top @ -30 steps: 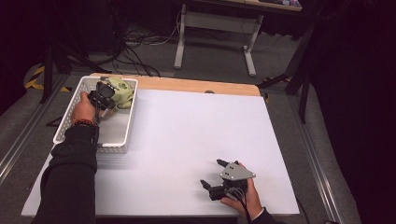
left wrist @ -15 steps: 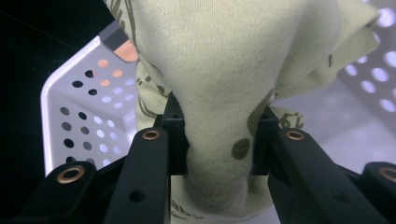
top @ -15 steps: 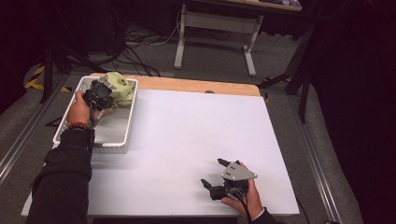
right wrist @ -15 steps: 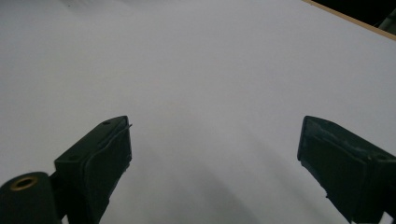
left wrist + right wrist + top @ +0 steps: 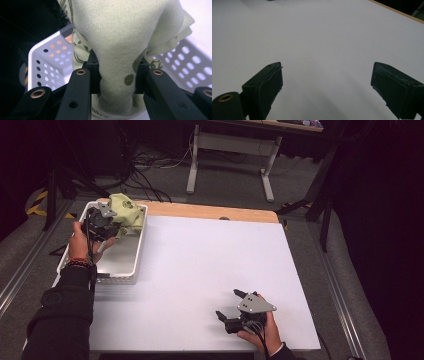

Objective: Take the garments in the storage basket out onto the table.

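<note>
A pale green cloth with dark print [image 5: 126, 213] [image 5: 120, 37] hangs bunched over the far end of a white perforated basket [image 5: 117, 272] at the table's left. My left gripper [image 5: 107, 220] [image 5: 115, 70] is shut on a fold of that cloth and holds it above the basket floor. My right gripper [image 5: 230, 305] [image 5: 325, 85] rests low near the front right of the white table [image 5: 210, 260], its jaws wide open with nothing between them.
The basket wall [image 5: 42, 57] shows behind the cloth in the left gripper view. A wooden strip [image 5: 210, 212] edges the table's far side. Desk legs [image 5: 192, 160] and cables [image 5: 150, 157] lie on the floor beyond. Metal rails run along both sides.
My left gripper has lifted and pulled the green cloth up and toward the near side within the basket. The right gripper has stayed in place.
</note>
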### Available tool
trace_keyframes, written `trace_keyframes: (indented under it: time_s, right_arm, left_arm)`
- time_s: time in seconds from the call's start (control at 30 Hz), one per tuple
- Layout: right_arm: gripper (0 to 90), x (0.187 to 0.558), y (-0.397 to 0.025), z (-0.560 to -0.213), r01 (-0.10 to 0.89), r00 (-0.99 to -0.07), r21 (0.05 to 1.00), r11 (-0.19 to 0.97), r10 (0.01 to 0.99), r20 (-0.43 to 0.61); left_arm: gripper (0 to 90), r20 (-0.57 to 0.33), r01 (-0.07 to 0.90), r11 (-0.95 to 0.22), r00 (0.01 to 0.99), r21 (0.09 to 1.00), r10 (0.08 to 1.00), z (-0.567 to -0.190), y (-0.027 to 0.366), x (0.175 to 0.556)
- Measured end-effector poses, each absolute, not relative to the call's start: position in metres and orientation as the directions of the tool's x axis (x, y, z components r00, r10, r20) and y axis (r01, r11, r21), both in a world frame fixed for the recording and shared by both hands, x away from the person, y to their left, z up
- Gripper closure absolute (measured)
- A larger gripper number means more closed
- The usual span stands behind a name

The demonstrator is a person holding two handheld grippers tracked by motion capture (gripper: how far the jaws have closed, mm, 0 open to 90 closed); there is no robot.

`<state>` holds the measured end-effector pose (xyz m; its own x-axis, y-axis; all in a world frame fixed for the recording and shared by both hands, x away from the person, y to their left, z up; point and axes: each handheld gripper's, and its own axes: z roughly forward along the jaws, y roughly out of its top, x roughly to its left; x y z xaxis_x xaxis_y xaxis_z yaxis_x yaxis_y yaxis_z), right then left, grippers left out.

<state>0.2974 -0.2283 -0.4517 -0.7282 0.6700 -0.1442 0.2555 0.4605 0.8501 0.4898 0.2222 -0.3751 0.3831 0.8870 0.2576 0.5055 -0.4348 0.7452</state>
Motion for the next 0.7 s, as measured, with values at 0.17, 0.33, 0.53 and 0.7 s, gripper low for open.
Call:
trace_keyframes:
  time_s: [0.17, 0.33, 0.53, 0.7]
  right_arm:
    - [11.3, 0.298, -0.229, -0.451, 0.255, -0.723, 0.849, 0.463, 0.674, -0.151]
    - [11.3, 0.298, -0.23, -0.451, 0.251, -0.723, 0.85, 0.464, 0.674, -0.154]
    - [11.3, 0.297, -0.229, -0.451, 0.246, -0.72, 0.851, 0.463, 0.675, -0.159]
    - [11.3, 0.297, -0.229, -0.451, 0.245, -0.72, 0.852, 0.463, 0.675, -0.16]
  left_arm:
    - [68.4, 0.261, 0.481, -0.438, 0.391, 0.759, 0.882, -0.373, 0.22, 0.484]
    - [68.4, 0.243, 0.447, -0.416, 0.394, 0.792, 0.886, -0.368, 0.216, 0.478]
    - [68.4, 0.233, 0.404, -0.404, 0.408, 0.821, 0.883, -0.363, 0.208, 0.472]
    - [68.4, 0.235, 0.377, -0.401, 0.415, 0.835, 0.879, -0.359, 0.202, 0.467]
